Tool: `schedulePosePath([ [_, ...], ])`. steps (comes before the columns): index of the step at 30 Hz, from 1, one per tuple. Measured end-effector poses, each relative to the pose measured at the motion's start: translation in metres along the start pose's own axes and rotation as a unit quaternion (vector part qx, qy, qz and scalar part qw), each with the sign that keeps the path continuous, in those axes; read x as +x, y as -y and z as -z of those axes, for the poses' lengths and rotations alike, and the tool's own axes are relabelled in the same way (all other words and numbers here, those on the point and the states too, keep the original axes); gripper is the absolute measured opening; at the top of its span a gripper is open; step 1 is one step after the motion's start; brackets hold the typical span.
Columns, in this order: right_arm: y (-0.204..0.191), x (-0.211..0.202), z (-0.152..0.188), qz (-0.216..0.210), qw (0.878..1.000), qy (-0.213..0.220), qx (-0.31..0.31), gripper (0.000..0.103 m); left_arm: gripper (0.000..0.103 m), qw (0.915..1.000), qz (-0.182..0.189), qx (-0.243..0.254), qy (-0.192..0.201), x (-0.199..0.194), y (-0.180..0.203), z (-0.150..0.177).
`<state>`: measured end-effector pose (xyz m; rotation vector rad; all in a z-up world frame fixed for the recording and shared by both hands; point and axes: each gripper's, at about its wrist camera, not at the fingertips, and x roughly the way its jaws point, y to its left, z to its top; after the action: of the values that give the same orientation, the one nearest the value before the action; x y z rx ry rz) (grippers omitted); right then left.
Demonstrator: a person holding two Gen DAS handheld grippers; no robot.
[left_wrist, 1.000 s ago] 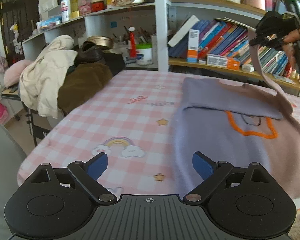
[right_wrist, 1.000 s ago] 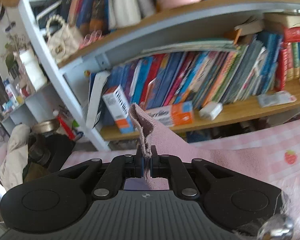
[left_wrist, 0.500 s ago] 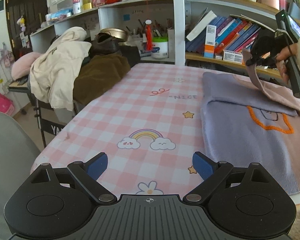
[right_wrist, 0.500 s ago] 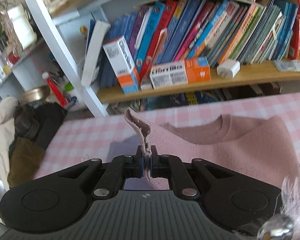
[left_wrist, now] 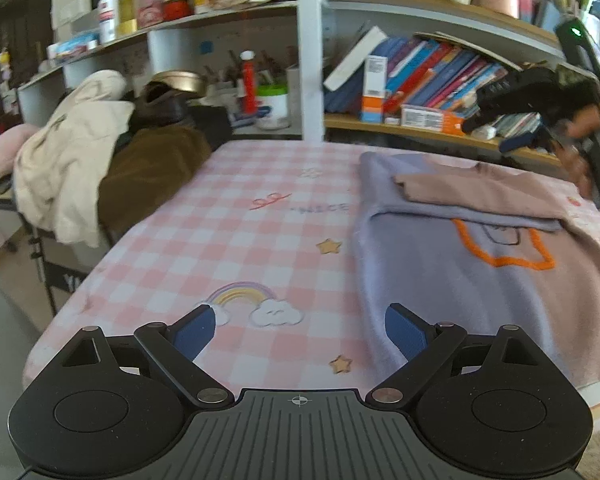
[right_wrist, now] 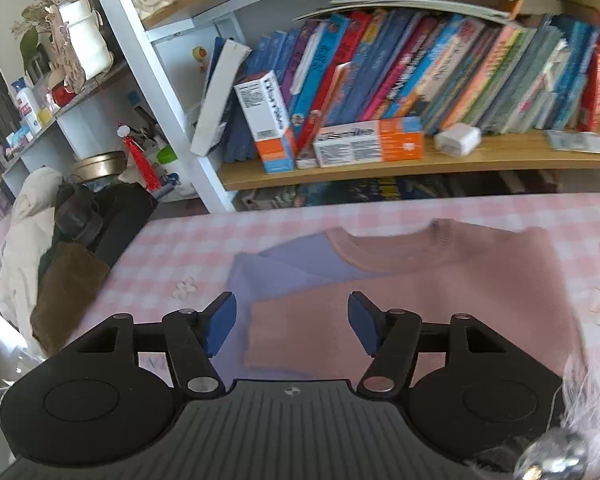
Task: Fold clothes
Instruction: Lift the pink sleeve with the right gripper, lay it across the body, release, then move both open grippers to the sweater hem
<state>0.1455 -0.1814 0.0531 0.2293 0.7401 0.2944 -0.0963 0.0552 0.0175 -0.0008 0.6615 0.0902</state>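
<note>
Right gripper (right_wrist: 291, 328): jaws apart, empty, above pink-and-lilac sweater (left_wrist: 452, 264) on checked table (left_wrist: 236, 240), both sleeves folded in; left gripper (left_wrist: 299, 336) likewise empty; bottom-to-collar fold plausibly next.

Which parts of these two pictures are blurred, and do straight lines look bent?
Left wrist view: the right gripper and the hand holding it are smeared by motion; the shelf boards bow from the fisheye. Right wrist view: the books and the sweater look soft; its own gripper stays sharp.
</note>
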Motion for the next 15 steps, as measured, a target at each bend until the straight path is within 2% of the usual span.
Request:
schedulePosePath([
  [6,0.020,-0.050,0.042,0.040,0.999,-0.001,-0.031,0.066,0.094,0.9995,0.031,0.007,-0.008,0.010,0.014,-0.002],
  [11,0.032,-0.092,0.090,0.107,0.991,0.008,-0.086,0.076,0.094,0.9984,0.044,0.010,-0.034,0.022,0.028,-0.002],
  [15,0.050,-0.124,0.127,0.136,0.988,-0.002,-0.076,0.077,0.094,0.9977,0.046,-0.006,-0.049,0.026,0.035,-0.002],
])
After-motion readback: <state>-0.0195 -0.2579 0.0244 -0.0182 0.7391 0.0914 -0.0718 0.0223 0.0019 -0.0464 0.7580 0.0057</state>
